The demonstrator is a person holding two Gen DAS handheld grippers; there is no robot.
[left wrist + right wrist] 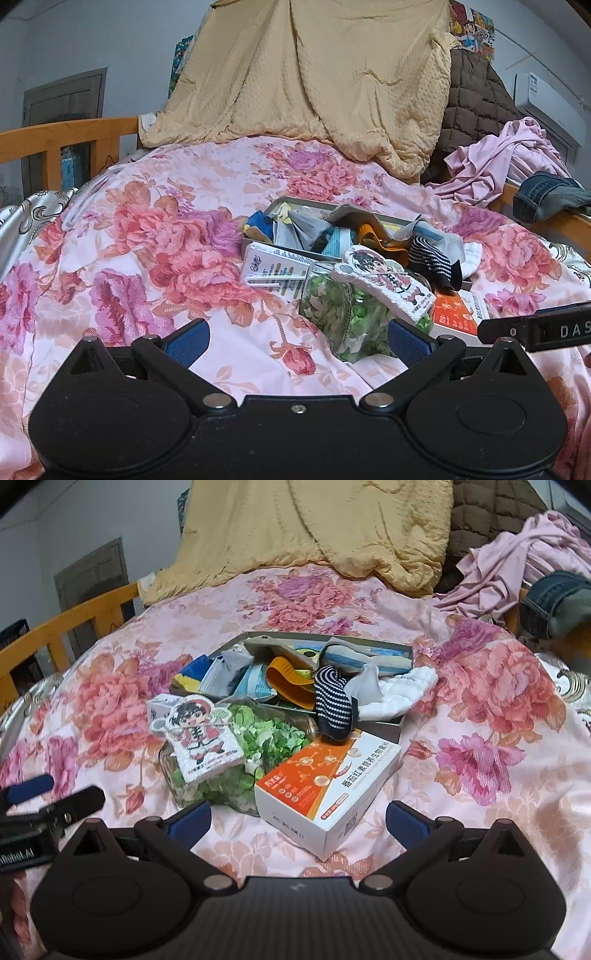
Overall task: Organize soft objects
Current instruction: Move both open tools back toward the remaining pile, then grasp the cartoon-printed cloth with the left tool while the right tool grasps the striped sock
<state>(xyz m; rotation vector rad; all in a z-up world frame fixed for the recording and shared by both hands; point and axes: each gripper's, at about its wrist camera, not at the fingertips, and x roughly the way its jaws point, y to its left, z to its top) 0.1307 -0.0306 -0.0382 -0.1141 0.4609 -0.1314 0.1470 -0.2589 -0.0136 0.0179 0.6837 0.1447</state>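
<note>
A grey open box (402,650) on the floral bed holds several soft items: a striped navy sock (334,701), a white sock (399,690), an orange cloth (286,683), blue and grey pieces. The box also shows in the left wrist view (295,201). In front lie a cartoon plush patch (201,738) on a clear jar of green bits (266,753), and an orange-white carton (328,782). My left gripper (297,341) is open and empty, just short of the jar (347,314). My right gripper (297,821) is open and empty, around the carton's near end.
A white carton (275,267) lies left of the jar. A yellow quilt (314,81), brown padded jacket (476,107), pink garment (506,158) and jeans (550,195) pile at the bed's far side. Wooden bed rails (62,136) stand at left.
</note>
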